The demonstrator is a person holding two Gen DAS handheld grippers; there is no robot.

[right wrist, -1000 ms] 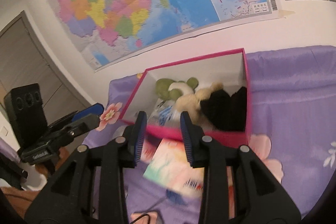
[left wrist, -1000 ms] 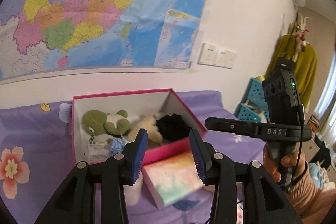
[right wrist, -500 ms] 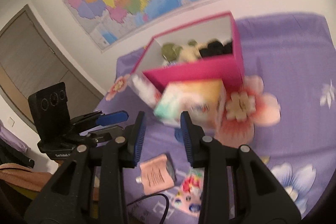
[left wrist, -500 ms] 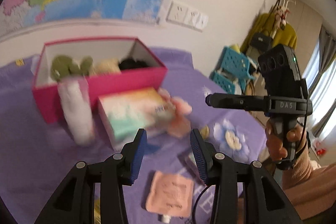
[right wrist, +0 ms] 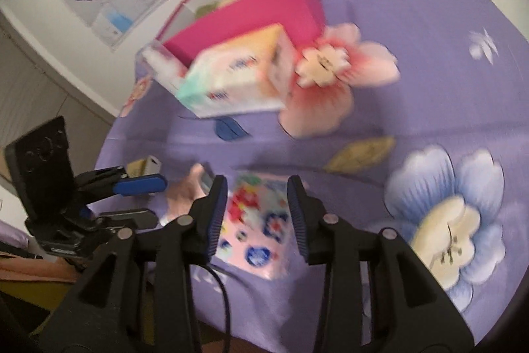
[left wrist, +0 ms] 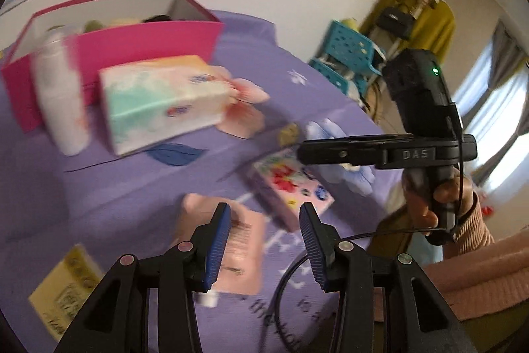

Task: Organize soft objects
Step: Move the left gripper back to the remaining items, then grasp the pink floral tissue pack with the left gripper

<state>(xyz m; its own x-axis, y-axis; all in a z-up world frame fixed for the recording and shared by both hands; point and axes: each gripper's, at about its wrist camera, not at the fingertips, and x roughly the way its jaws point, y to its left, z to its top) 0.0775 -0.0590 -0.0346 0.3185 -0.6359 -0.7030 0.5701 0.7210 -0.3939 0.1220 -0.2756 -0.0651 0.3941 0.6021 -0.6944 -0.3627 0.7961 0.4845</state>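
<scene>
A: What was the right gripper (right wrist: 257, 217) over at that moment?

B: The floral tissue pack (right wrist: 256, 220), lying flat on the purple bedsheet (right wrist: 413, 108), well in front of the pink box (right wrist: 264, 12). Its jaws stood partly apart with nothing held; they had just been opening a little, and the pack showed in the gap below them, with no contact that I could make out.

A: And the left gripper (left wrist: 263, 240)?

B: Its jaws were also part open and empty, above the pink pouch (left wrist: 238, 250), which lay just beside the floral pack on the side away from the box.

A: How would those two handle?

B: Light and yielding, I judged. The pack looked like film-wrapped tissue: it would squash under the pads and the wrap could be slippery, so a hold across its short width near the middle seemed safest. The pouch was flat and limp, with a small cap at its near end; pinching an edge would let it droop, so a hold across the body seemed better.

A: What differed from a second before?

B: Then both cameras looked nearly level into the box, with the plush toys inside in plain view. By this moment both had tipped down toward the sheet in front of the box, and the toys were barely visible over its rim. The big tissue box (left wrist: 162, 101) and white bottle (left wrist: 61, 95) remained against the box's front.
</scene>
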